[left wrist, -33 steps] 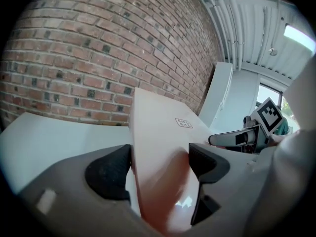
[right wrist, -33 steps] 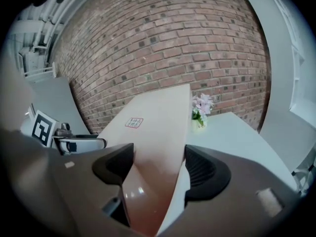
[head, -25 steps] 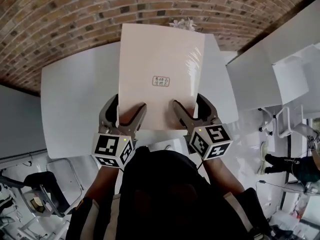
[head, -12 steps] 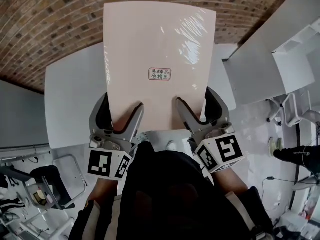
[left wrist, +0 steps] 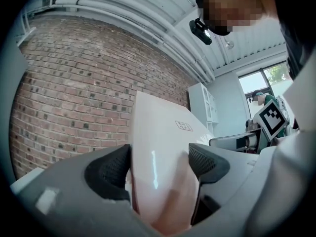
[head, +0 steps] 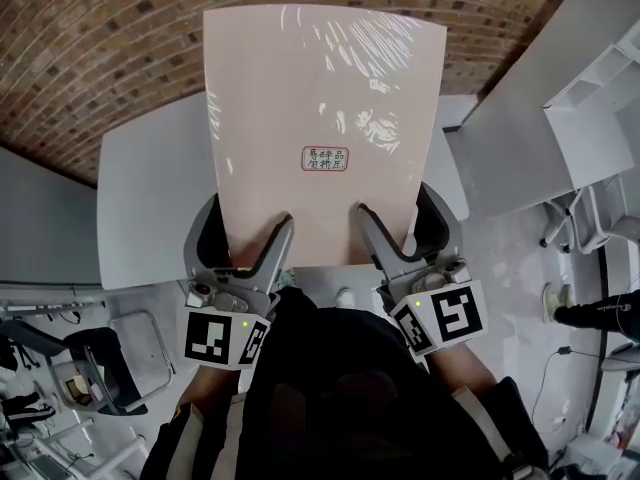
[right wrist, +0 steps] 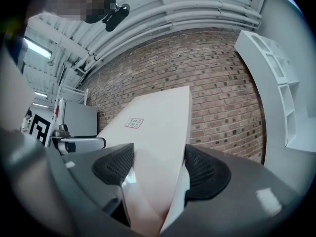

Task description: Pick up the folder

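Note:
A pale pink glossy folder (head: 315, 108) with a small printed label is held up off the white table (head: 150, 208), facing the head camera. My left gripper (head: 245, 253) is shut on its lower left edge, my right gripper (head: 395, 248) on its lower right edge. In the left gripper view the folder (left wrist: 163, 152) sits pinched between the black pads (left wrist: 108, 174). The right gripper view shows the folder (right wrist: 153, 137) clamped the same way between its pads (right wrist: 205, 174), label side towards the left.
A brick wall (head: 110, 38) lies beyond the table. A second white table (head: 520, 118) and white shelving (head: 600, 108) stand to the right. Chairs (head: 90, 368) are at lower left. Another person's feet (head: 590, 313) show at the right edge.
The folder has risen and come closer to the head camera, filling more of the view. Both grippers have kept their hold on its lower edge.

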Available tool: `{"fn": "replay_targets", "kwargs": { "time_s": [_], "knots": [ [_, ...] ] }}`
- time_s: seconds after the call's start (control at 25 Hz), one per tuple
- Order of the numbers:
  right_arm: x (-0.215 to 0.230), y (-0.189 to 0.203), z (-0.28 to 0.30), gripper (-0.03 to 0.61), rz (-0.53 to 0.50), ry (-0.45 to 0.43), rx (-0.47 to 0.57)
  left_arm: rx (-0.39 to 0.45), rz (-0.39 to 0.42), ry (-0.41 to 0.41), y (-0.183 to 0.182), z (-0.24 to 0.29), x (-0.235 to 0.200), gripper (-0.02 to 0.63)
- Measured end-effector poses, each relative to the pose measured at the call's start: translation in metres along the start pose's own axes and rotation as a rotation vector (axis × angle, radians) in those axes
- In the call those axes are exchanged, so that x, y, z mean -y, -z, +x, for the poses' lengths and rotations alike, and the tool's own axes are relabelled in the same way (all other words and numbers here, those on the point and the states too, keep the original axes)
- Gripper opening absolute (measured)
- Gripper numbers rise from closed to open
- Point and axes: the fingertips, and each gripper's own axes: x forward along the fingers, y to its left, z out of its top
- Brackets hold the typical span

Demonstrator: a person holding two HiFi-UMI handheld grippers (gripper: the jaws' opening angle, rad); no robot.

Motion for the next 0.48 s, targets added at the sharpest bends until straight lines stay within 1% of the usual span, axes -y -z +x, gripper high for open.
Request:
{"fn": "replay_targets", "kwargs": {
  "time_s": [0.12, 0.28, 0.48],
  "knots": [
    [0.000, 0.000, -0.006, 0.329, -0.002, 0.007, 0.008, 0.009, 0.010, 0.004, -0.002, -0.002, 0.004, 0.370],
    [0.001, 0.006, -0.011, 0.329, -0.006, 0.012, 0.000, 0.000, -0.007, 0.009, 0.006, -0.004, 0.008, 0.370],
    [0.004, 0.005, -0.015, 0.330, -0.001, 0.020, -0.005, 0.001, -0.005, 0.015, 0.004, -0.003, 0.012, 0.371]
  ]
}}
